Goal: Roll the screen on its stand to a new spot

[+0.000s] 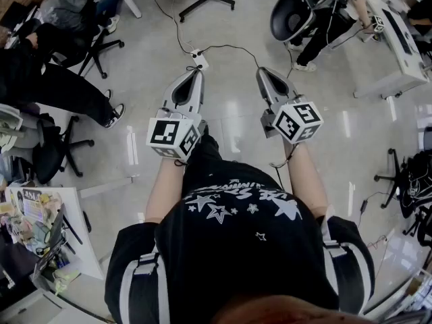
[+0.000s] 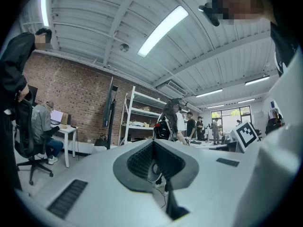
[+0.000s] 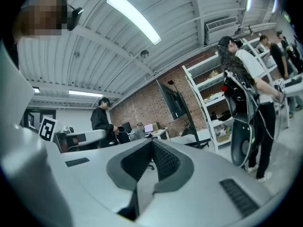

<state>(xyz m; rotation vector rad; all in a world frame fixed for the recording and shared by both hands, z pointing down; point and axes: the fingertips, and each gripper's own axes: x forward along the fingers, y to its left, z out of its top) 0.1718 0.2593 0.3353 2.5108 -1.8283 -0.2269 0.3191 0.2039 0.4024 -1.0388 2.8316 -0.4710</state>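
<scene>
black screen (image 3: 173,100) is standing well ahead of you, so you're holding left tool (image 1: 197,73) and right tool (image 1: 264,72) level, both closed on nothing.

The screen on its stand (image 3: 174,101) stands before the brick wall (image 3: 142,107), just left of the shelving (image 3: 208,96).

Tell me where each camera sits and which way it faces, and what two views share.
Head view: on the person's head, looking steeply down at the floor; shirt, forearms, left gripper and right gripper show.
Left gripper view: on the left gripper, looking level along its shut jaws.
Right gripper view: on the right gripper, level along its shut jaws.
Shared: both gripper views show the screen on its stand by the brick wall.
</scene>
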